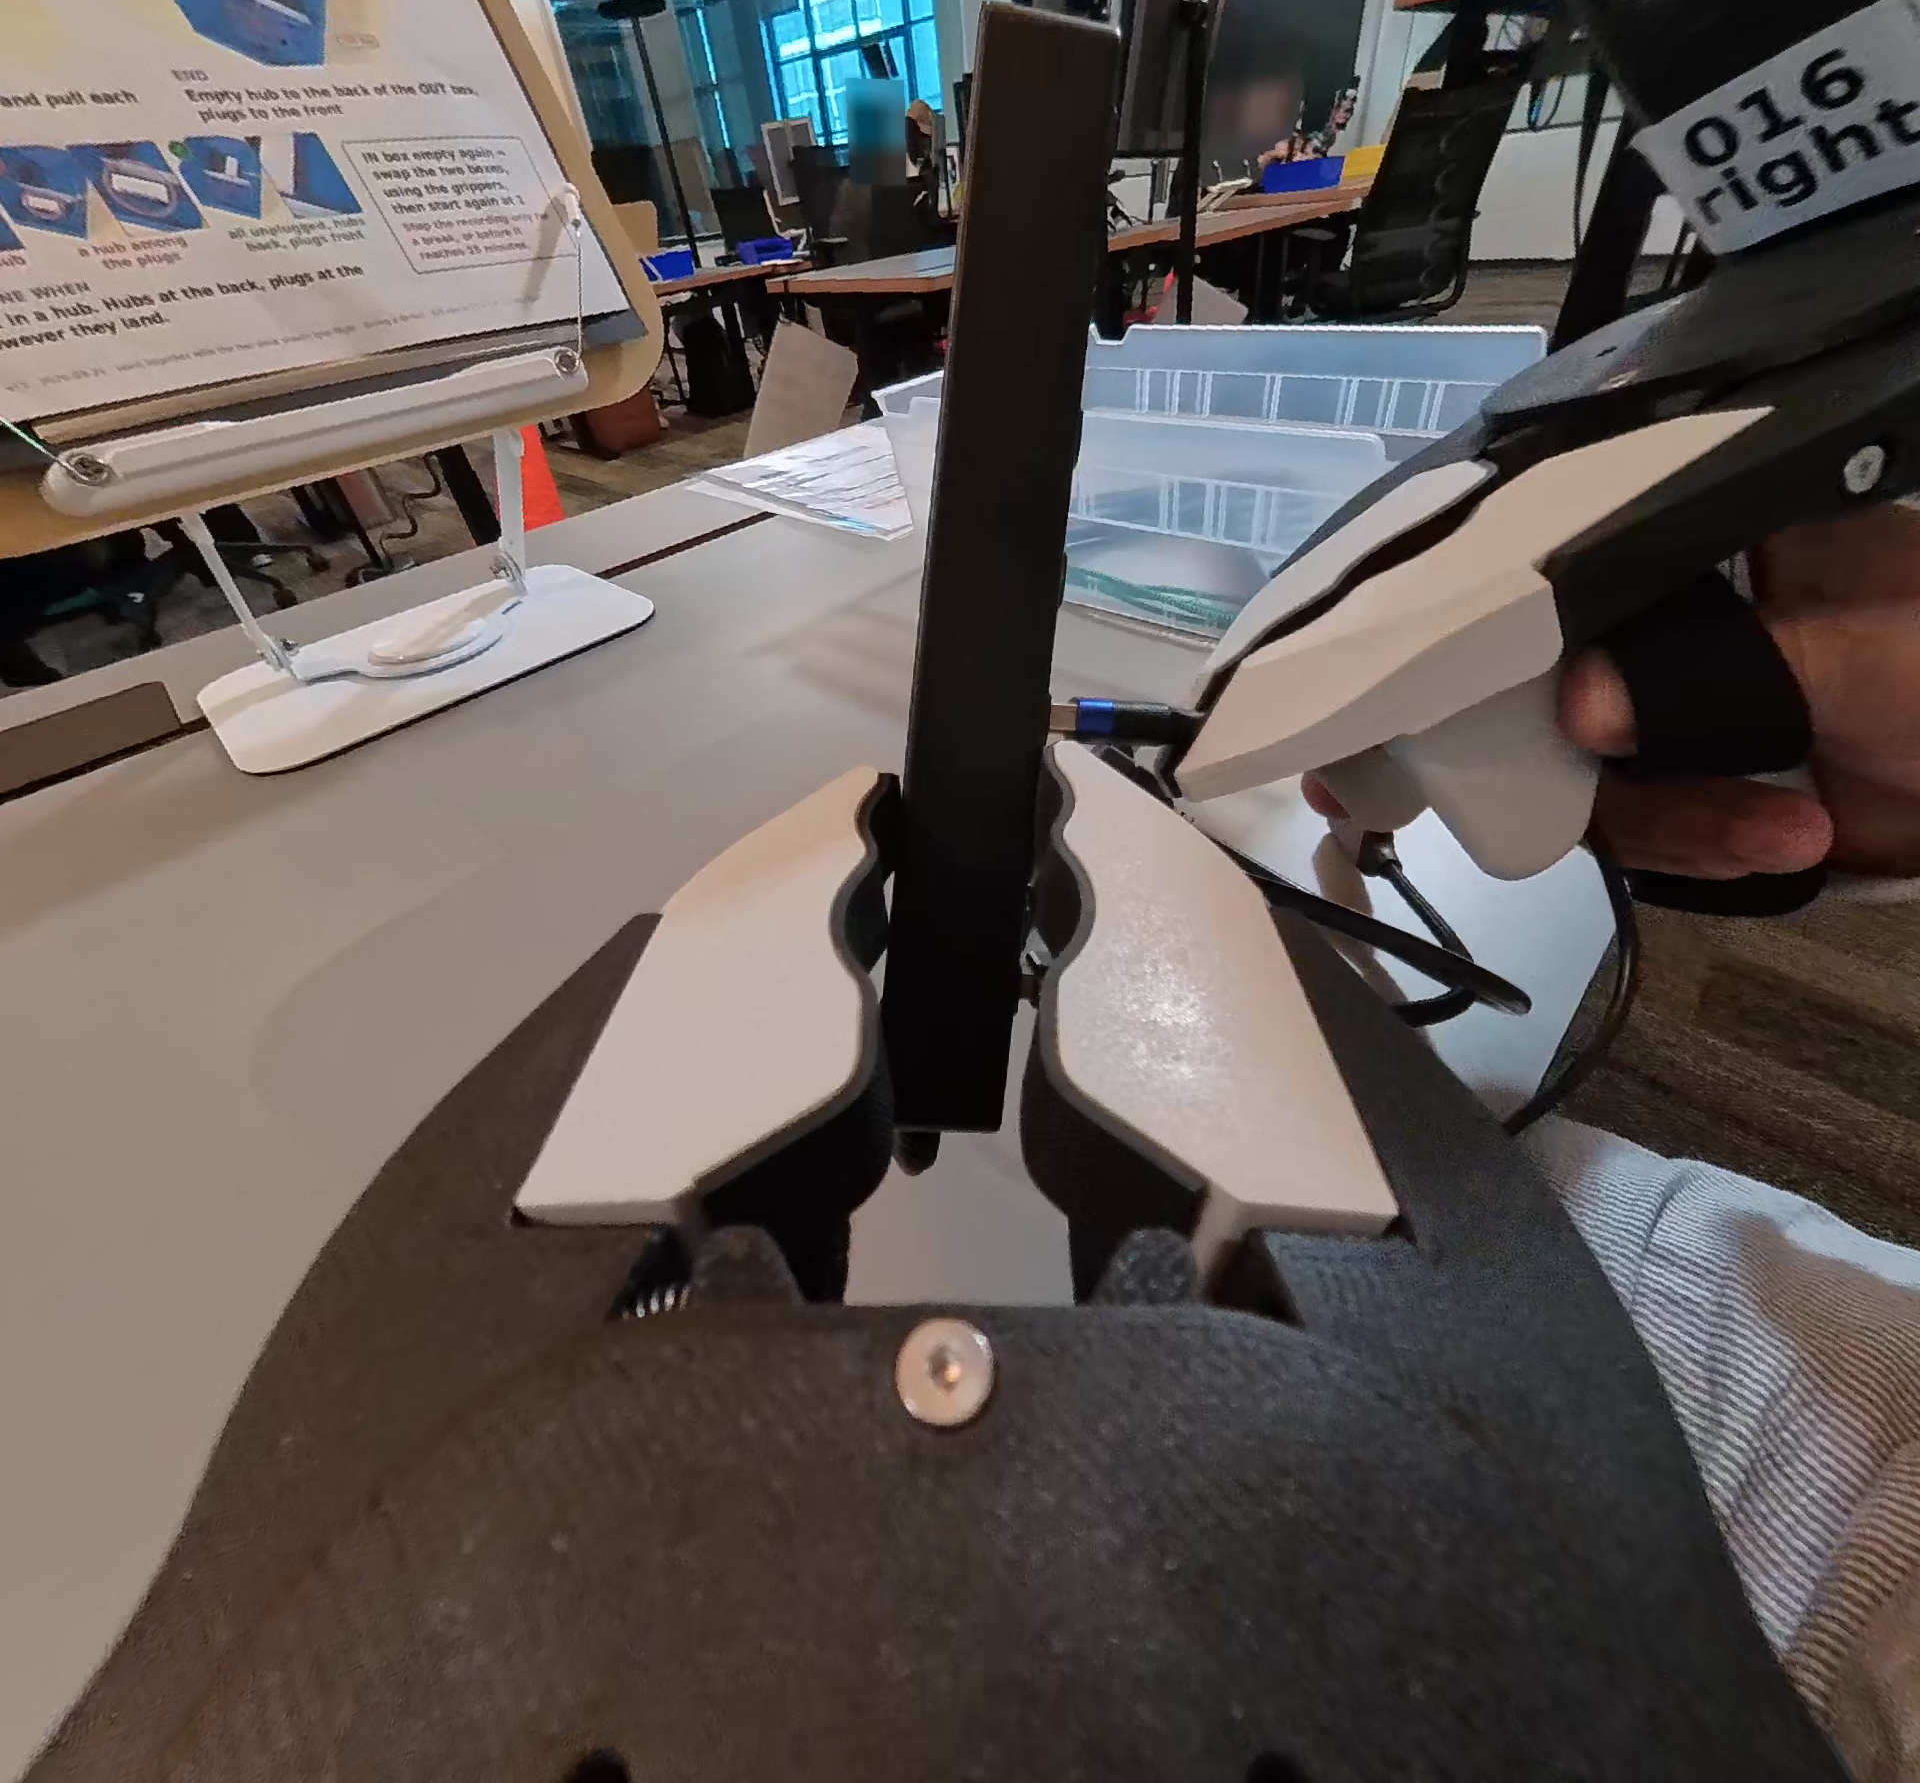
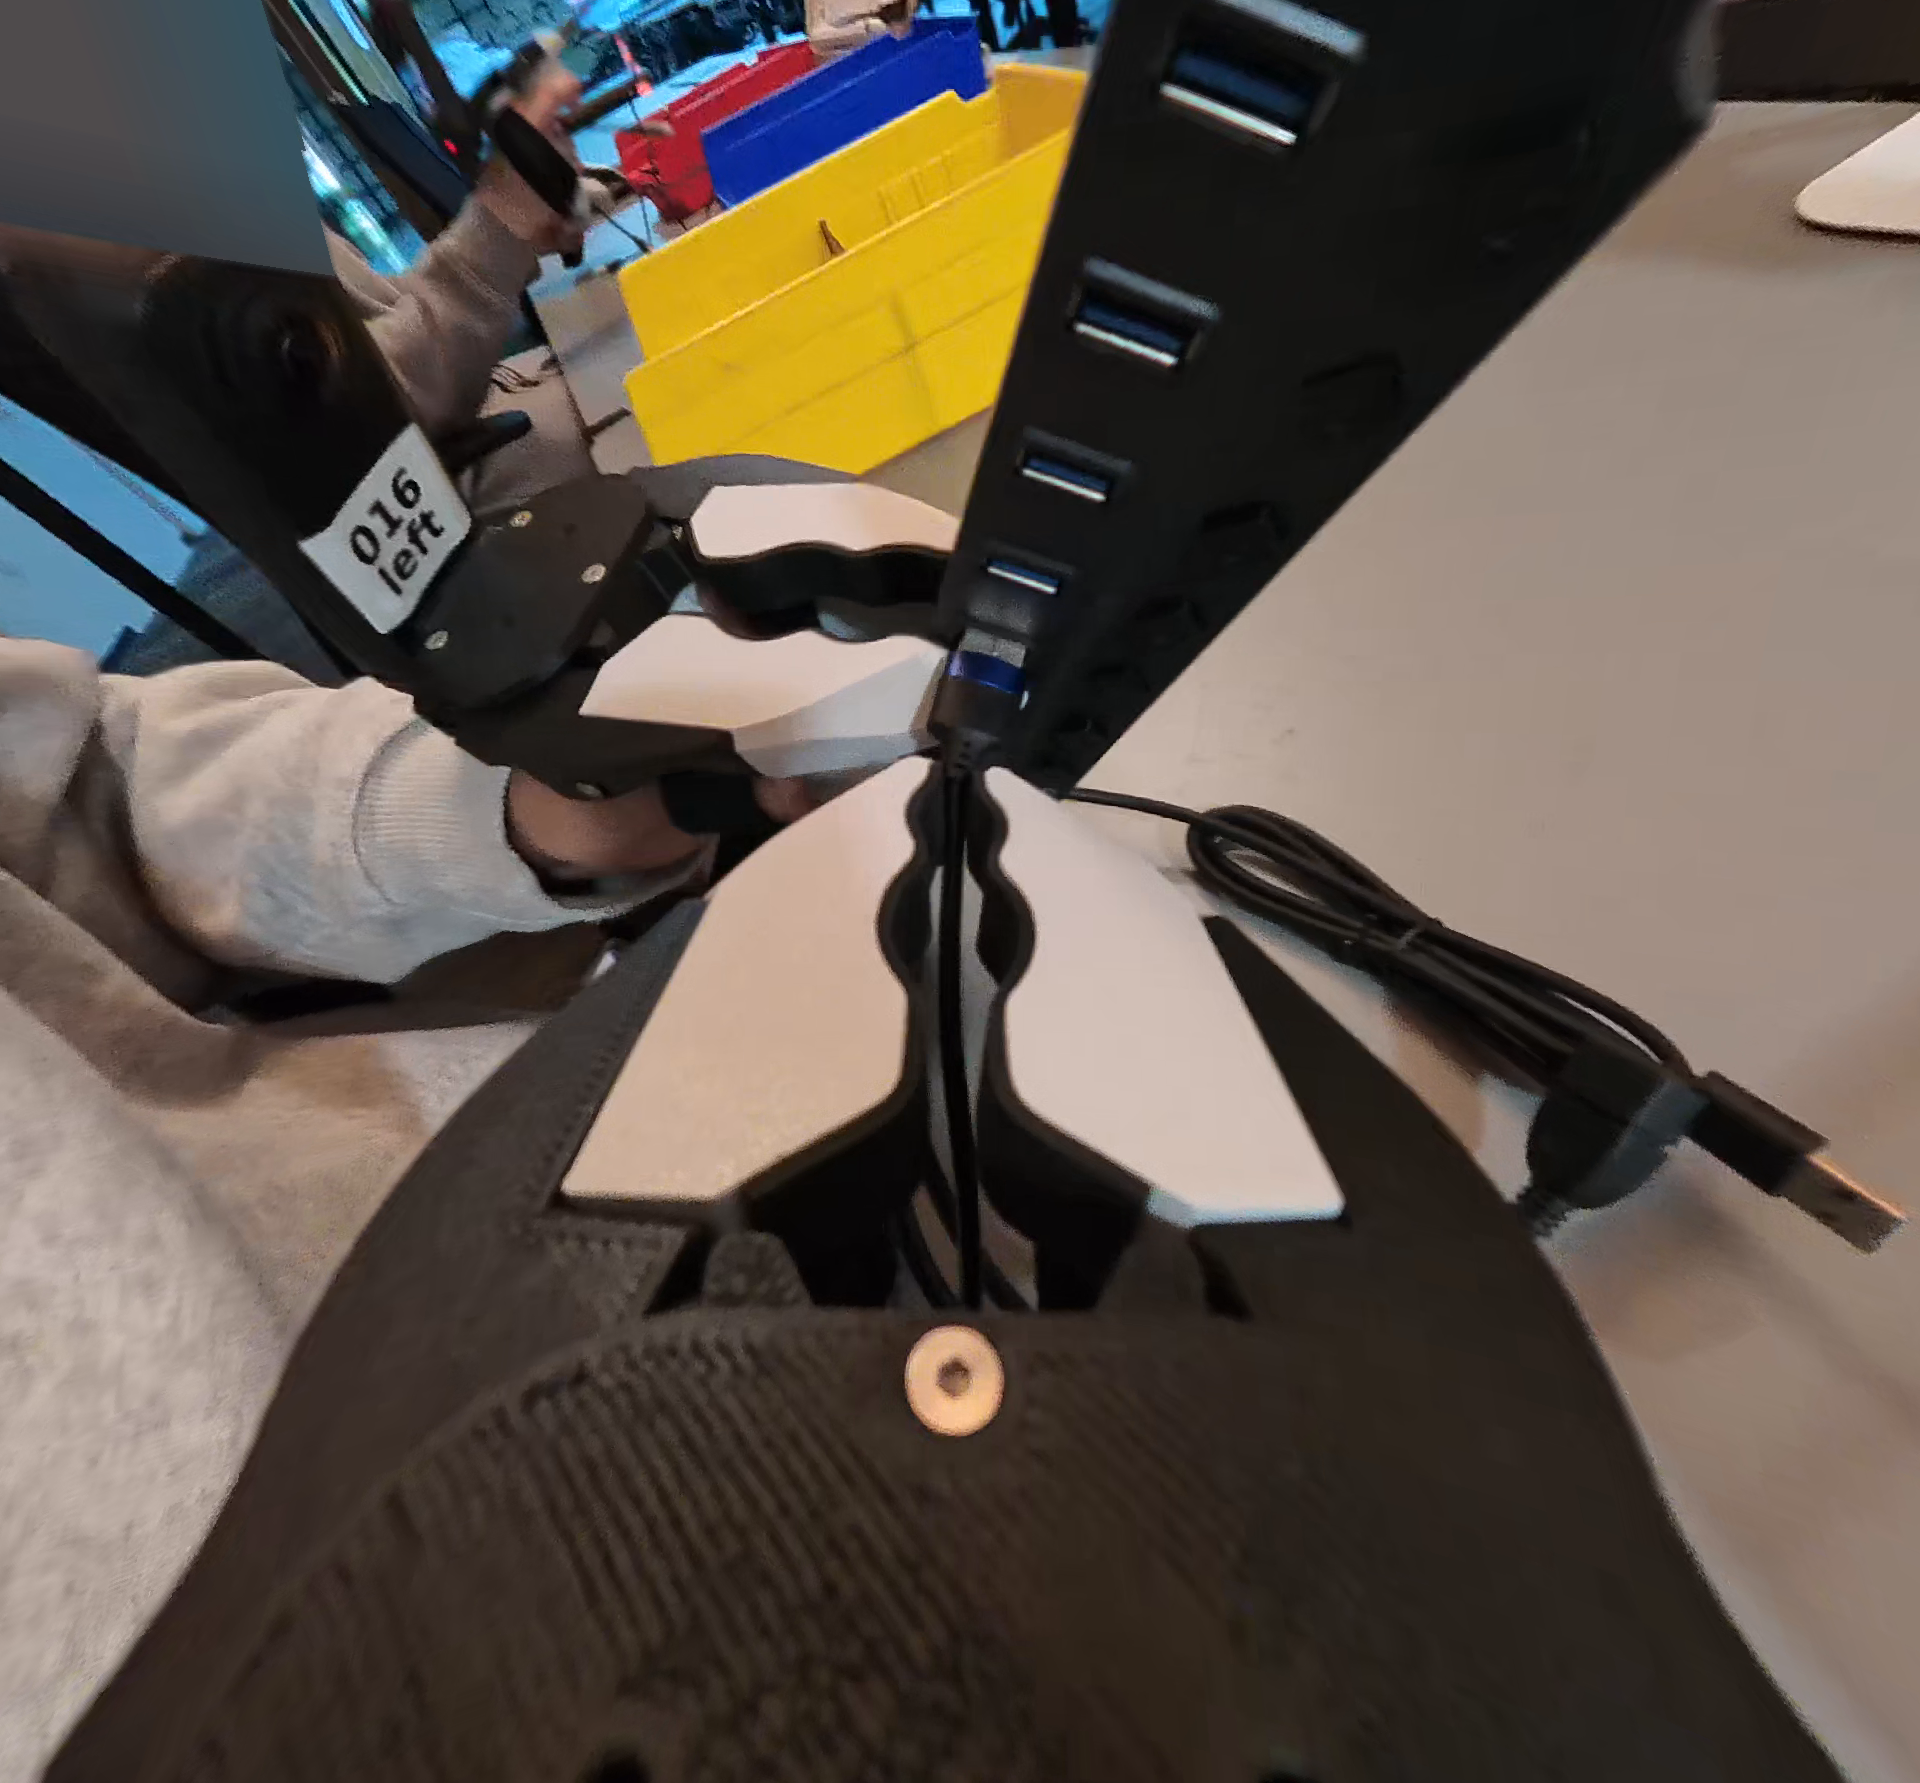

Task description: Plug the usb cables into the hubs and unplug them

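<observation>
Left gripper (image 1: 961, 860) is clamped on the hub (image 1: 1003, 507), a long black bar held upright above the table (image 1: 312, 954), both white fingers (image 1: 727, 985) pressed against its lower part. In the right wrist view the same hub (image 2: 1299, 299) rises up and to the right, showing a row of blue-tongued ports (image 2: 1138, 325) down one face.

Right gripper (image 2: 961, 788) is closed on the cable (image 2: 961, 1058) just behind a plug (image 2: 982, 684) with a blue collar. The thin black cord runs back between the fingers (image 2: 758, 1027). The plug tip sits at the hub's lowest visible port; whether it is fully seated cannot be told. In the left wrist view the right gripper (image 1: 1184, 746) comes in from the right, with the plug (image 1: 1107, 720) pointing at the hub's side, touching or nearly so.

A bundled black cable (image 2: 1382, 933) with a bare USB plug (image 2: 1808, 1183) lies on the table right of the grippers, its cord running back to the hub's base.

A clear bin (image 1: 1299, 455) stands behind the hub, and a sheet on a white stand (image 1: 416, 632) is at far left. Yellow bin (image 2: 831, 320), blue and red ones behind it, well apart on another surface.
</observation>
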The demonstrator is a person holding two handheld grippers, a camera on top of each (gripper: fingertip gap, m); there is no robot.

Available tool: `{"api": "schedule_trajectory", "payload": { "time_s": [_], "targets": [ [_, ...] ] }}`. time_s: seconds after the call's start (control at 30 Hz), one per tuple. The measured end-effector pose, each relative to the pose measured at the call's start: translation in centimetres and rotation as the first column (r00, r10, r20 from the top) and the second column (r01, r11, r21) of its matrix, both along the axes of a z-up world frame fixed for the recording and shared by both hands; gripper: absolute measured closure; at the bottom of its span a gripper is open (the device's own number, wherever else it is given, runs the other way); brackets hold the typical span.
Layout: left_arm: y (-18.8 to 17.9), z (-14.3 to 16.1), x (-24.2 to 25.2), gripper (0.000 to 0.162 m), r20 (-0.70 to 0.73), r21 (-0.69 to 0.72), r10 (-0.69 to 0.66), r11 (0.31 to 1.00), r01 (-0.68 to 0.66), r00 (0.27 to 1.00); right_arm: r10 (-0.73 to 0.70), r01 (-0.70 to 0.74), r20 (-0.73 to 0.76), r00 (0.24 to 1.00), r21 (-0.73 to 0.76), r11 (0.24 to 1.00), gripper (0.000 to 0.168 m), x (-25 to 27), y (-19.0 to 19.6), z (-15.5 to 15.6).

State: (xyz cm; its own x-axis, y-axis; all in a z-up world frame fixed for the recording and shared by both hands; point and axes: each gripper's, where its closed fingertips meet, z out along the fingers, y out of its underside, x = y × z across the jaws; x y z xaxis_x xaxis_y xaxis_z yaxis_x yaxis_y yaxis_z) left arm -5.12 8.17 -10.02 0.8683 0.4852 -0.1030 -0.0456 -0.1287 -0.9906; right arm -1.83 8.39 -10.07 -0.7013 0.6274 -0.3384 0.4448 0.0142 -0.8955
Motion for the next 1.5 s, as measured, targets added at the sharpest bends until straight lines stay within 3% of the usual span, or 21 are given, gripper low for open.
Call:
{"api": "schedule_trajectory", "payload": {
  "time_s": [0.37,0.47,0.53,0.6,0.7,0.83,0.93,1.03,1.23,1.37,1.5],
  "targets": [
    [0.1,-0.2,-0.2,0.135,0.021,-0.001,-0.006,1.0,0.006,1.0,0.0,0.002,0.043,0.999,-0.051,0.999,0.163,-0.2,0.0,-0.1],
    [0.1,-0.2,-0.3,0.135,0.102,0.047,-0.028,0.999,0.023,0.994,0.023,-0.012,0.085,0.996,-0.125,0.992,0.164,-0.2,0.1,0.2],
    [-2.2,-0.5,-3.1,0.135,0.126,0.057,0.103,0.992,-0.111,0.987,0.03,-0.018,0.066,0.997,-0.175,0.984,0.164,0.1,0.6,1.1],
    [-4.6,0.1,-5.5,0.135,0.226,0.126,0.124,0.98,-0.155,0.966,-0.014,0.018,0.029,0.999,-0.168,0.986,0.165,-0.1,1.6,1.9],
    [-5.2,1.8,-5.7,0.135,0.152,0.153,0.138,0.975,-0.161,0.979,-0.019,0.016,-0.014,1.0,-0.144,0.989,0.164,-0.5,1.9,1.9],
    [-5.3,0.7,-6.0,0.135,0.123,0.123,0.161,0.977,-0.176,0.979,-0.013,0.009,-0.014,1.0,-0.228,0.974,0.164,-0.6,2.3,2.8],
    [-6.2,0.9,-6.8,0.135,0.152,0.16,0.183,0.965,-0.207,0.971,-0.01,0.0,-0.025,1.0,-0.343,0.939,0.164,-0.4,3.3,5.7],
    [-7.1,1.1,-7.5,0.135,0.18,0.203,0.215,0.947,-0.25,0.96,-0.003,-0.028,-0.069,0.998,-0.438,0.899,0.164,0.2,5.1,10.6],
    [-8.1,0.5,-8.4,0.135,0.234,0.211,0.249,0.931,-0.299,0.94,-0.135,-0.009,-0.246,0.96,-0.507,0.862,0.164,2.6,12.3,21.2],
    [-7.9,0.6,-8.1,0.135,0.237,0.215,0.239,0.932,-0.291,0.942,-0.386,0.182,-0.404,0.83,-0.457,0.87,0.164,2.6,19.2,25.5],
    [-7.6,0.6,-7.8,0.135,0.242,0.217,0.221,0.937,-0.275,0.945,-0.574,0.391,-0.474,0.667,-0.434,0.812,0.164,0.1,25.4,25.6]
  ]
}}
